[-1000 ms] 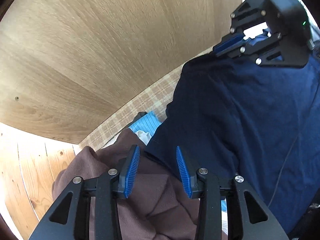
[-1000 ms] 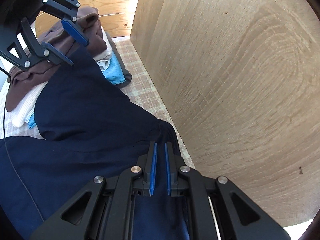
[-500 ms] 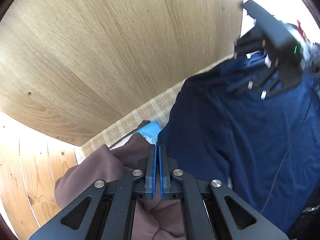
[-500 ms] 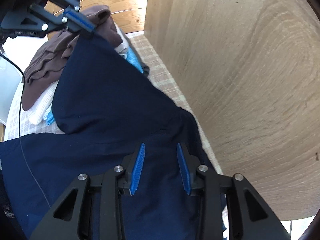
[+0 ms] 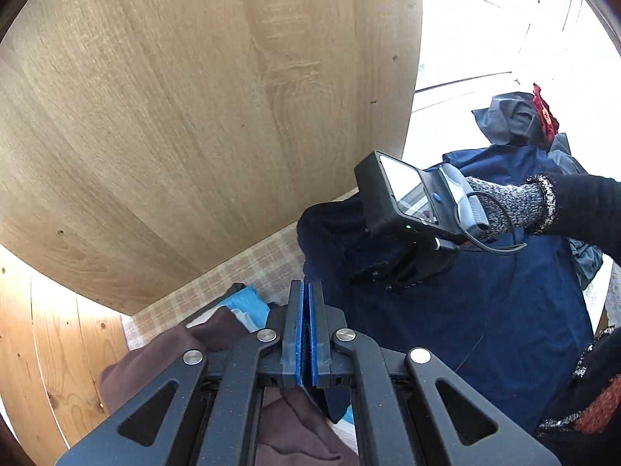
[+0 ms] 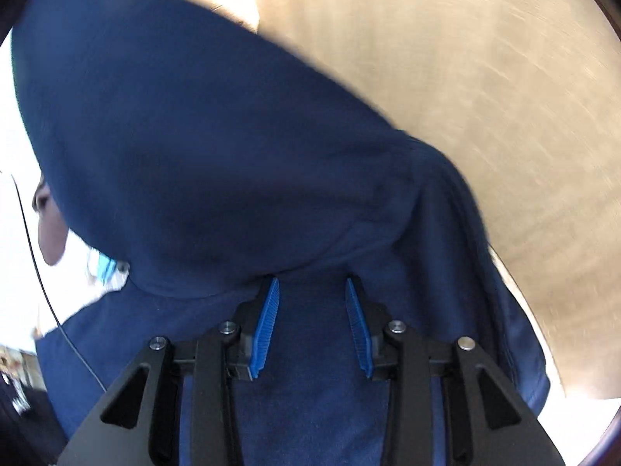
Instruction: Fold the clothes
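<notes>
A navy garment (image 5: 504, 310) lies spread over a checked cloth surface (image 5: 264, 260) beside a wooden panel. My left gripper (image 5: 304, 330) is shut on the navy garment's near edge, and dark fabric hangs out below its pads. In the left wrist view my right gripper (image 5: 388, 272), held by a gloved hand (image 5: 504, 206), points down onto the garment's far part. In the right wrist view that gripper (image 6: 312, 326) is open over navy fabric (image 6: 194, 136), and a raised fold fills the view ahead of it.
A brown garment (image 5: 163, 361) and a light blue cloth (image 5: 244, 303) are piled under my left gripper. A tall wooden panel (image 5: 194, 116) stands close behind. A heap of grey clothes (image 5: 508, 116) with a red patch sits at the far right.
My left gripper closed on the navy garment's edge and lifted it. My right gripper opened, let go of the fabric and moved in over the garment; its view is now blurred.
</notes>
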A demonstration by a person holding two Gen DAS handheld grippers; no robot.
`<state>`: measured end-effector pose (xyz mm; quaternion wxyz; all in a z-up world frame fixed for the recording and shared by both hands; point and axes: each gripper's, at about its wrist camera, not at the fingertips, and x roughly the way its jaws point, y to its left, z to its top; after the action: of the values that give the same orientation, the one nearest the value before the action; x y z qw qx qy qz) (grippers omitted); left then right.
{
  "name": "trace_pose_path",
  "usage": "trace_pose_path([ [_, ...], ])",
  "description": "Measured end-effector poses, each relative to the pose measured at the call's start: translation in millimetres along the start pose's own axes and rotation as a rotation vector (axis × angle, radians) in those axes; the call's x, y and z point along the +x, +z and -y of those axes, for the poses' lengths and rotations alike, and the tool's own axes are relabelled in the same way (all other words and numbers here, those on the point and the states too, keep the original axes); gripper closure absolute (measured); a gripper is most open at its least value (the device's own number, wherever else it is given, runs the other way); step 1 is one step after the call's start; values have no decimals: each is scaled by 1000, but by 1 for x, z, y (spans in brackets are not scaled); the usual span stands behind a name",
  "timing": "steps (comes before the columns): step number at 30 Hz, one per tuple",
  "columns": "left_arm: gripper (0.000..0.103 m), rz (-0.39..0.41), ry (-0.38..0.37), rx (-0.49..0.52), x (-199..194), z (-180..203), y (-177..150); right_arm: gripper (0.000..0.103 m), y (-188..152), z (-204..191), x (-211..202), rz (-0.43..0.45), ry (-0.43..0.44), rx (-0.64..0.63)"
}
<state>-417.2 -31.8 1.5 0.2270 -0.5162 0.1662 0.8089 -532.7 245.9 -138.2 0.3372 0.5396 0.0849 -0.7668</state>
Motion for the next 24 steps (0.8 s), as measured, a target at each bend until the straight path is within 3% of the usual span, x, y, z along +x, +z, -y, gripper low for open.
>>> trace_pose_path([
  [3, 101, 5, -50, 2, 4, 22, -3, 67, -9, 11, -12, 14, -15, 59],
  [5, 101, 35, -158, -18, 4, 49, -4, 67, -19, 21, -20, 10, -41, 116],
  [6, 98, 47, -259, -41, 11, 63, -6, 67, -25, 25, -24, 6, -49, 139],
  [9, 82, -41, -445, -16, 31, 107, -24, 66, -43, 32, -34, -13, -81, 157],
  [11, 76, -61, -288, 90, 32, 117, -45, 65, -56, 34, -40, -16, -75, 177],
  [13, 71, -107, -151, 62, 36, 100, -69, 65, -68, 35, -46, -13, -48, 209],
  [17, 71, -160, -1, 23, 46, 69, -117, 59, -87, 24, -52, 17, 102, 274],
  [20, 69, -182, 8, 60, 63, 81, -137, 58, -83, 13, -42, 0, 90, 241],
  [24, 67, -186, -25, -30, 78, 75, -139, 58, -79, 7, -30, -7, 62, 212],
])
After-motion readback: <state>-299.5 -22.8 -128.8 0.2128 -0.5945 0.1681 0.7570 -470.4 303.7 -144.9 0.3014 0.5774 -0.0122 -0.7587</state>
